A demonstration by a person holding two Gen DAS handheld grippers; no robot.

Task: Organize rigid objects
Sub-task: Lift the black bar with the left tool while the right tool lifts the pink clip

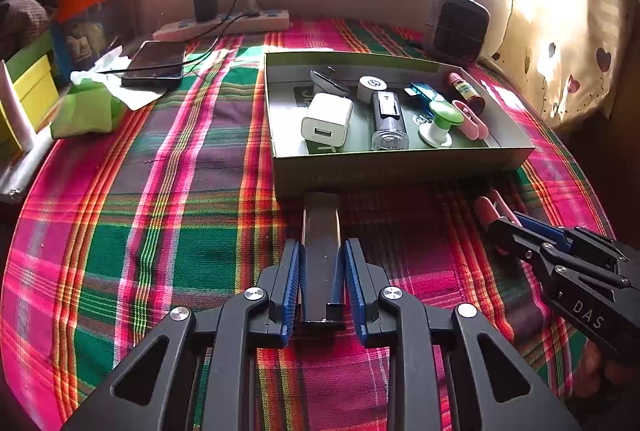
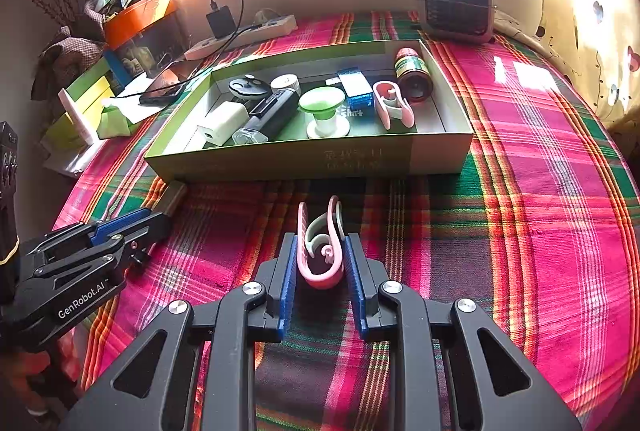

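Note:
My left gripper point(image 1: 322, 245) is shut on a long dark flat bar point(image 1: 320, 227) that lies on the plaid cloth and points at the green box point(image 1: 400, 167). My right gripper point(image 2: 320, 239) is shut on a pink clip point(image 2: 320, 281) that rests on the cloth before the same box point(image 2: 280, 159). In the box lie a white charger point(image 1: 328, 121), a clear-and-black bottle point(image 1: 388, 123), a green-and-white knob point(image 1: 440, 119), a second pink clip point(image 1: 472, 119), a blue packet point(image 1: 424, 91) and a red bottle point(image 1: 466, 91). The right gripper point(image 1: 504, 227) also shows at the left wrist view's right edge.
A small fan heater point(image 1: 456, 27) stands behind the box by the wall. A power strip point(image 1: 224, 25) with a plugged charger, a phone point(image 1: 156, 65) and a green tissue pack point(image 1: 84, 111) lie at the back left. Yellow boxes point(image 1: 28, 91) crowd the left edge.

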